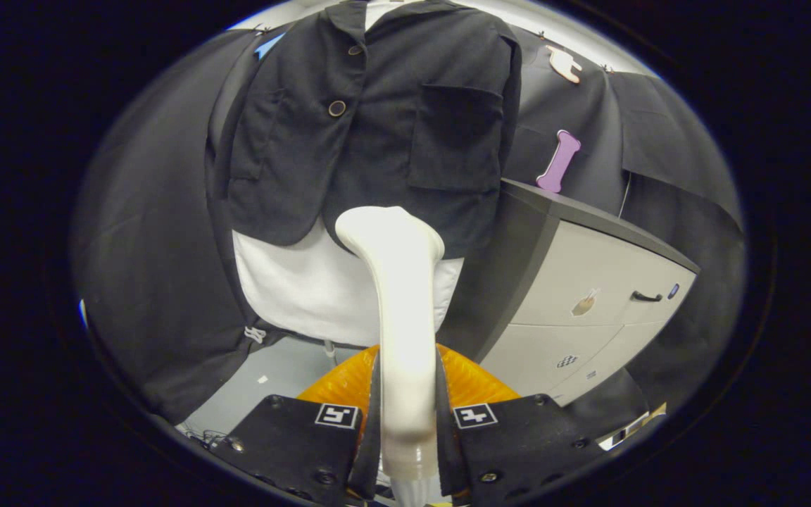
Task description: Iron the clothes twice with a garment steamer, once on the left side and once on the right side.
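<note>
the gripper (405,422) is holding the white plastic garment steamer (400,310), its jaws clamping the handle from both sides. the steamer's head is pointing at the lower hem of the dark button-front jacket (377,127), which is hanging over a white undershirt (293,289) just ahead of the fingers, slightly right of centre. a grey drawer cabinet (588,296) is standing to the right. whether the head is touching cloth cannot be told; neither stroke can be judged complete, so both passes may remain.

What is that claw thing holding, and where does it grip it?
The gripper is shut on the steamer, holding it by the lower handle.
</note>
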Demonstrator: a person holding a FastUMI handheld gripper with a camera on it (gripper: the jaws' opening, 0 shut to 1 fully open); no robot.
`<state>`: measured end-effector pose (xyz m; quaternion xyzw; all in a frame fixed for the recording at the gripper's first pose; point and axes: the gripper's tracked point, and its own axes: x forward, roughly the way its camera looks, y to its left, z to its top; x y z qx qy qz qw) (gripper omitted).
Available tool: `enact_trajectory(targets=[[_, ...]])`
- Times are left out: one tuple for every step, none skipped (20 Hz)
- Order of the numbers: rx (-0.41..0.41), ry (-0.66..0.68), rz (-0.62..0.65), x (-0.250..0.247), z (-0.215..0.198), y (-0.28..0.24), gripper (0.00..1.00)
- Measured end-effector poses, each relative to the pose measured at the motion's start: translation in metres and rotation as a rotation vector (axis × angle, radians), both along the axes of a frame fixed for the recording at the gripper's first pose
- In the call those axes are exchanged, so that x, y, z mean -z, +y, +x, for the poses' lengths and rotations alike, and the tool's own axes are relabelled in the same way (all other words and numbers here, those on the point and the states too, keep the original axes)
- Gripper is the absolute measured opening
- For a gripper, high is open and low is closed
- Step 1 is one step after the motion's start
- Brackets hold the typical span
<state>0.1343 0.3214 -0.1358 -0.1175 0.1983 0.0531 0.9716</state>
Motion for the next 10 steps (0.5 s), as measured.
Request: enact_trajectory(targets=[[0.004, 0.005, -0.001, -0.002, -0.004, -0.002, 0.36], [0.004, 0.002, 0.007, -0.007, -0.006, -0.001, 0.36], [0.002, -0.01, 0.014, -0.015, -0.006, 0.002, 0.36], [-0.003, -0.03, 0.021, -0.027, -0.007, 0.003, 0.36], [-0.01, -0.057, 0.034, -0.04, -0.01, 0.005, 0.36], [-0.018, -0.09, 0.049, -0.057, -0.011, 0.009, 0.36], [-0.026, -0.127, 0.062, -0.075, -0.014, 0.012, 0.36], [-0.036, -0.166, 0.076, -0.095, -0.015, 0.017, 0.36], [-0.048, -0.205, 0.093, -0.115, -0.018, 0.023, 0.36], [-0.061, -0.243, 0.11, -0.137, -0.021, 0.029, 0.36]])
